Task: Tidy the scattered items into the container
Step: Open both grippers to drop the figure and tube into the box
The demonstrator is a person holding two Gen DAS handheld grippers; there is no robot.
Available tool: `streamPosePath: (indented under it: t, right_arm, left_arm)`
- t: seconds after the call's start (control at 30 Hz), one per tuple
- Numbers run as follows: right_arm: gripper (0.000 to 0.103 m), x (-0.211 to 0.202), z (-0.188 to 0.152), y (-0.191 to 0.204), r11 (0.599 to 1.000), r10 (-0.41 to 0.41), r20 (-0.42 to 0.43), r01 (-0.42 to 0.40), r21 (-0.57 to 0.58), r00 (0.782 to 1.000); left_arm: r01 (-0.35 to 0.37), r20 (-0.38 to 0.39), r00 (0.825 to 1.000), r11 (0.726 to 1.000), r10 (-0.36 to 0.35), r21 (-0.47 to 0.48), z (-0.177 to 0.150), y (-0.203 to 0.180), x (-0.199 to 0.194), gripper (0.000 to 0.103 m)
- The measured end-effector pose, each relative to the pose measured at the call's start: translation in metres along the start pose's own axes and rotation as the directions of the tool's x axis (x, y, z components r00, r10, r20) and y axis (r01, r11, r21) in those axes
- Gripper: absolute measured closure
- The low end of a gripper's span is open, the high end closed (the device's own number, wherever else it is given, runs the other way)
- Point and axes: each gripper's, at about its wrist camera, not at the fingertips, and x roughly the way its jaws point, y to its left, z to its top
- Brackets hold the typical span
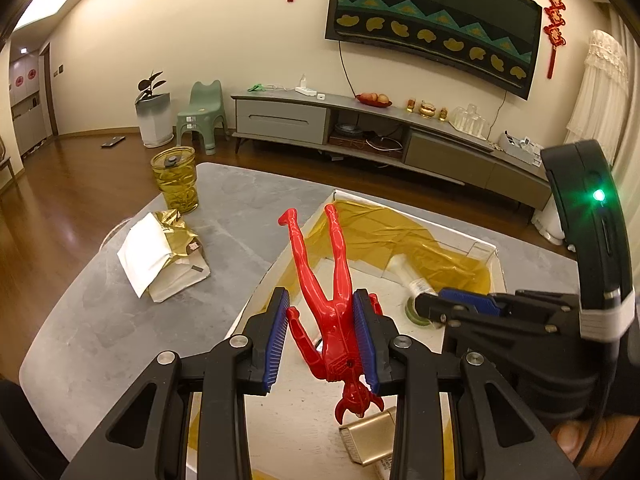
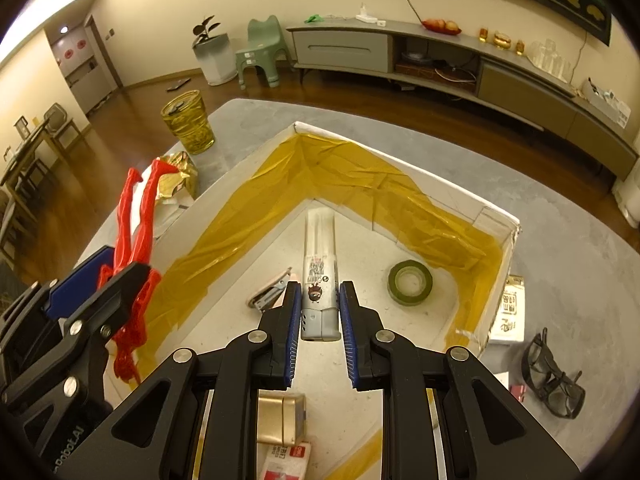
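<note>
While the grey, mottled table (image 1: 100, 320) stretches out under both cameras, far left stands a ribbed, yellow-tinted glass jar (image 1: 175, 178) near the edge, and just this side of it a crumpled gold-foil and white paper packet (image 1: 160, 256) lies flat. Moving right, the left gripper (image 1: 322, 338) has its blue ribbed pads (image 1: 276, 340) spread, with the glossy red plastic figure (image 1: 332, 312) between them, head down, legs pointing away. The right pad lies against its torso; whether the left pad presses it too, I cannot tell. It hangs over the near-left wall of the white cardboard box (image 2: 248, 168), whose inner walls are lined with wrinkled amber tape. Inside, on the pale floor: a small metal stapler (image 2: 270, 294), then a long grey-white tube (image 2: 320, 276) with a printed label, lying lengthwise. The right gripper (image 2: 320, 334) sits over that tube's capped near end, jaws apart, pads flanking it with a sliver of gap each side. Further right in the box, a flat roll of dark green tape (image 2: 410, 282). Near the camera, a squat gold metallic case (image 2: 280, 420) rests on the box floor. Outside the right wall, a white printed carton (image 2: 508, 312) touches the box, and black safety glasses (image 2: 554, 378) lie on the table beyond.
</note>
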Motion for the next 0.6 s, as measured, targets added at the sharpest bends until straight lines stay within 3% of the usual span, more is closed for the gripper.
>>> streamPosePath:
  t: [0.43,0.5,0.6]
  right_arm:
    - [0.078,-0.007,-0.009,-0.007,1.0,0.017,0.015,-0.017,-0.008,1.0]
    - [0.078,-0.012,-0.014,-0.009,1.0,0.021,0.021,-0.021,-0.009,1.0]
    - [0.078,-0.017,-0.02,-0.014,1.0,0.03,0.026,-0.03,-0.004,0.999]
  left_arm:
    - [0.004,-0.011,1.0,1.0,-0.004,0.029,-0.001,-0.008,0.005,0.067]
    - [0.009,-0.009,1.0,0.999,-0.009,0.033,-0.001,-0.01,0.005,0.064]
    - [0.009,-0.001,1.0,0.999,-0.009,0.033,-0.001,-0.012,0.004,0.05]
